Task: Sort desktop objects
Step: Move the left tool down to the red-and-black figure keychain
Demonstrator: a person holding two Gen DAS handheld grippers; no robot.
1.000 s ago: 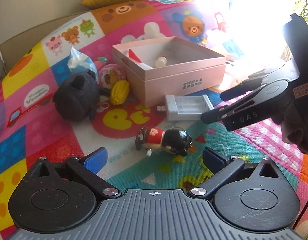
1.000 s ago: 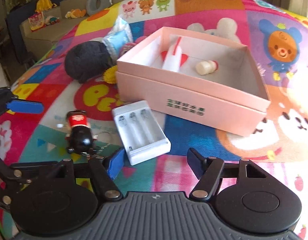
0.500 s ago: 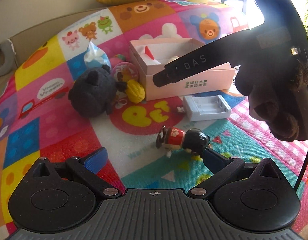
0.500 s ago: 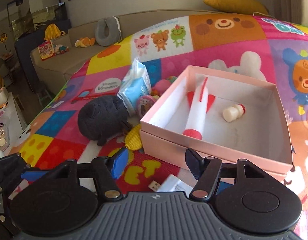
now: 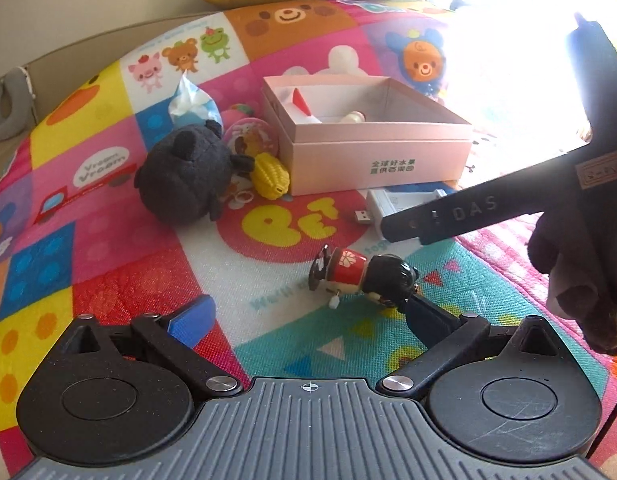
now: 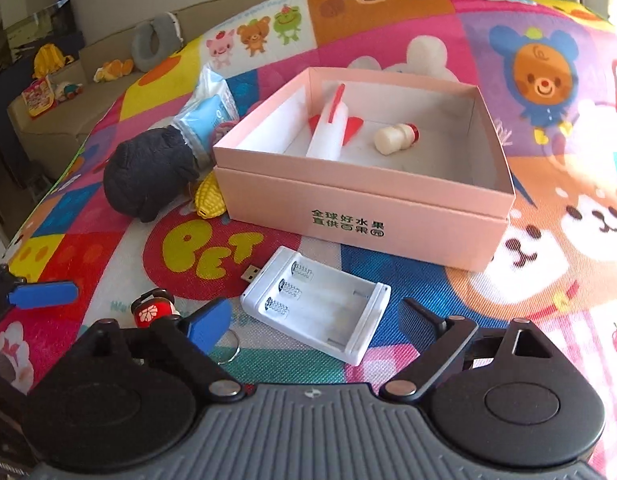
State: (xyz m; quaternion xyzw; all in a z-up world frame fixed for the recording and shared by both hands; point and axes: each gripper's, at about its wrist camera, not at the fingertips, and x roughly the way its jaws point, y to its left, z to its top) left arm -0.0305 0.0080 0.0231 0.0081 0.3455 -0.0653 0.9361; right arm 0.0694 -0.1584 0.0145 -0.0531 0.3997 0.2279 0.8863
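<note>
A white battery charger lies on the play mat in front of the pink box. My right gripper hangs low over the charger with its jaws opening; the charger sits between the fingers and no pad presses on it. Inside the box lie a white and red rocket and a small bottle. My left gripper stands open just short of a wind-up doll lying on its side by the right finger. One right-gripper finger crosses over the charger there.
A black plush, a yellow corn toy, a round tin and a tissue pack crowd the box's left side. A sofa with cushions lies beyond the mat. A gloved hand is at right.
The right gripper looked over the box half a second ago and now faces down at the charger again, with its jaws wider. The left gripper has barely shifted.
</note>
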